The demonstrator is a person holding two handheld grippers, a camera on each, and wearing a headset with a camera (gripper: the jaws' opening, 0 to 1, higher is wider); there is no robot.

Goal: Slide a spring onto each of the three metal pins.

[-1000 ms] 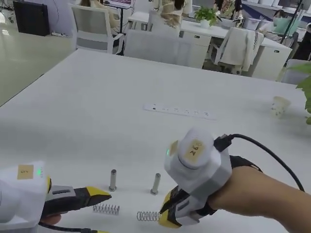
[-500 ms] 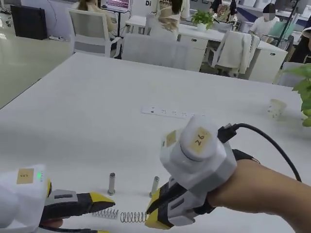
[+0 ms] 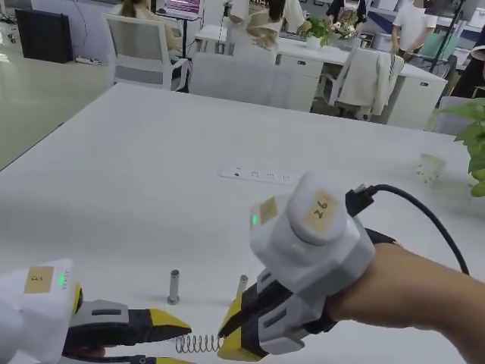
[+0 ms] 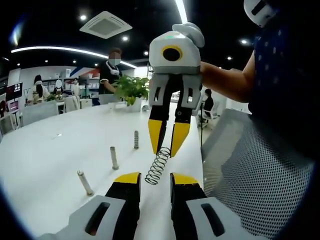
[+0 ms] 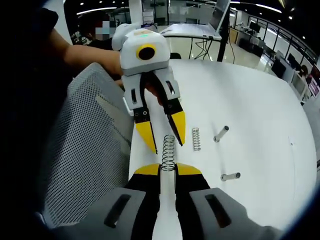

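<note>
Two metal pins point(image 3: 174, 287) point(image 3: 242, 286) stand upright on the white table point(image 3: 151, 189). The left gripper view has three pins point(image 4: 135, 139) point(image 4: 114, 157) point(image 4: 85, 182) in a row. My right gripper point(image 5: 167, 170) point(image 3: 227, 337) is shut on one end of a spring point(image 5: 168, 149) point(image 3: 197, 343) point(image 4: 158, 166) and holds it level above the table. My left gripper point(image 4: 156, 179) point(image 3: 180, 341) faces it, open, its yellow tips on either side of the spring's free end. A second spring point(image 5: 195, 138) lies on the table beside a pin point(image 5: 221, 133).
A white power strip point(image 3: 256, 176) lies mid-table, and a paper cup point(image 3: 430, 168) and a plant point(image 3: 474, 144) sit at the right edge. A mesh chair back point(image 4: 250, 165) is close behind the grippers. Chairs, desks and people fill the far side.
My right gripper has carried its spring leftward, closer to the left gripper. The left gripper's tips have come right to meet the spring. The loose spring is now hidden in the head view.
</note>
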